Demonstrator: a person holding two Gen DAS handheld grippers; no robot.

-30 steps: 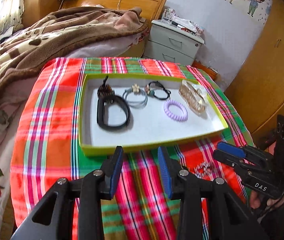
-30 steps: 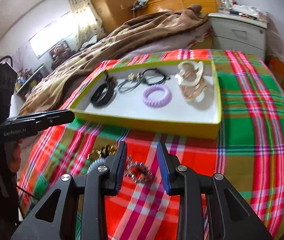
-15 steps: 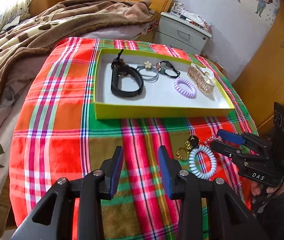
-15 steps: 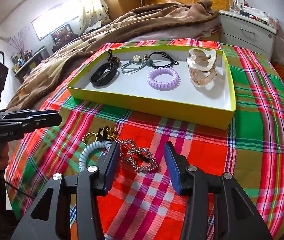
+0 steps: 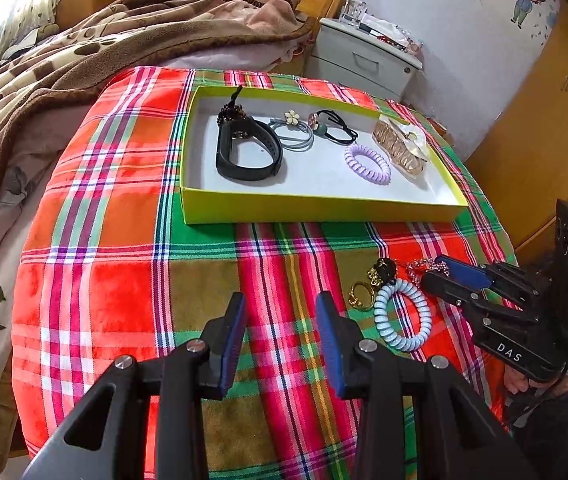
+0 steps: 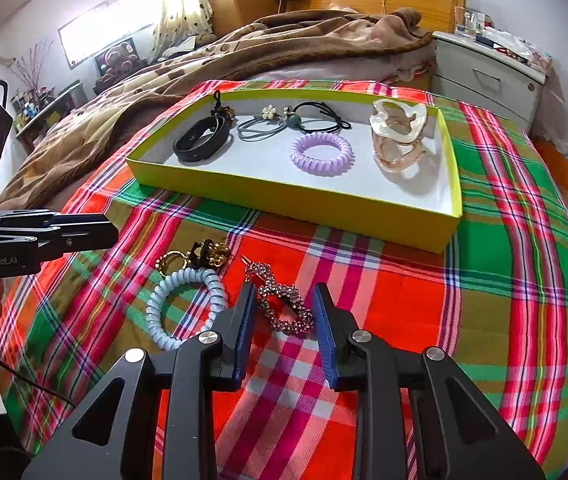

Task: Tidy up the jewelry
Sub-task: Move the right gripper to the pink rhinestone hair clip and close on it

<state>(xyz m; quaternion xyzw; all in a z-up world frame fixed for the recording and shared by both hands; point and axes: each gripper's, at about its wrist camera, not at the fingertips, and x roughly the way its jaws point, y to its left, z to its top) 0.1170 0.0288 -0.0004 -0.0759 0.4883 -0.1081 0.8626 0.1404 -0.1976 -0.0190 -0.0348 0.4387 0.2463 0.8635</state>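
Five pieces in tray (image 6: 363,216), three outside

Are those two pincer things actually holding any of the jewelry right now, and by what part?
Nothing is held. The right gripper is open, its fingers on either side of the rhinestone hair clip lying on the cloth. The left gripper is open over bare tablecloth.

Both tools are matte black plastic with triangular cut-outs in the finger arms and round silver screws at the joints. The left gripper (image 5: 280,334) has flat blue pads (image 5: 231,340); the right gripper (image 6: 284,326) has the same. At lower right of the left view its body reads "DAS"; the other body reads "GenRobot.AI".
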